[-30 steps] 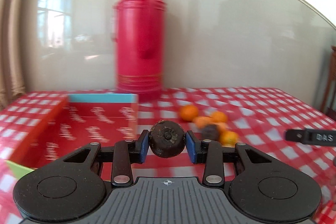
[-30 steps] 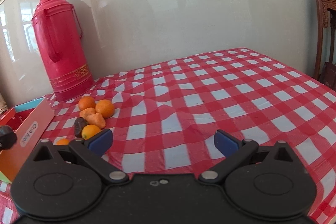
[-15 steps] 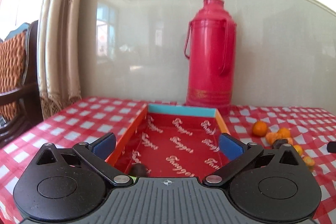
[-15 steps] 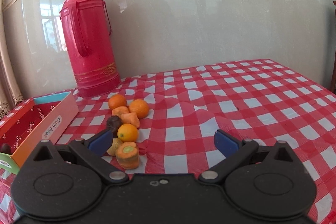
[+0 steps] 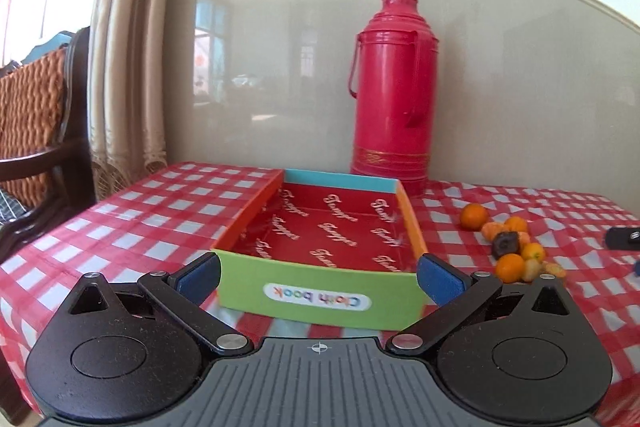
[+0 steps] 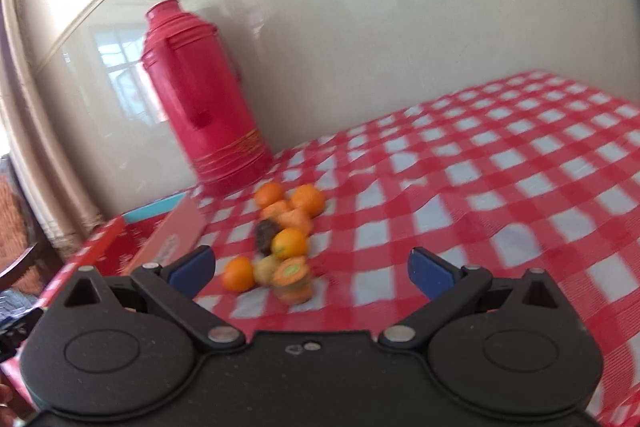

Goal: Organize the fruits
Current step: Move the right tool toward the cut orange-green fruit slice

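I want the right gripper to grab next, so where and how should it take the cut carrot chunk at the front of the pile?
Grip the short orange carrot chunk across its round sides, coming from above. It stands on end, cut face up, nearest the open right gripper, with a small orange fruit close on its left.

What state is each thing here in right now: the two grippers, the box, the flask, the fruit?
Left gripper: open, holding nothing.
Right gripper: open, holding nothing.
Box: lidless; its visible floor is bare.
Red flask: upright, capped.
Fruit pile: loose on the tablecloth, outside the box.
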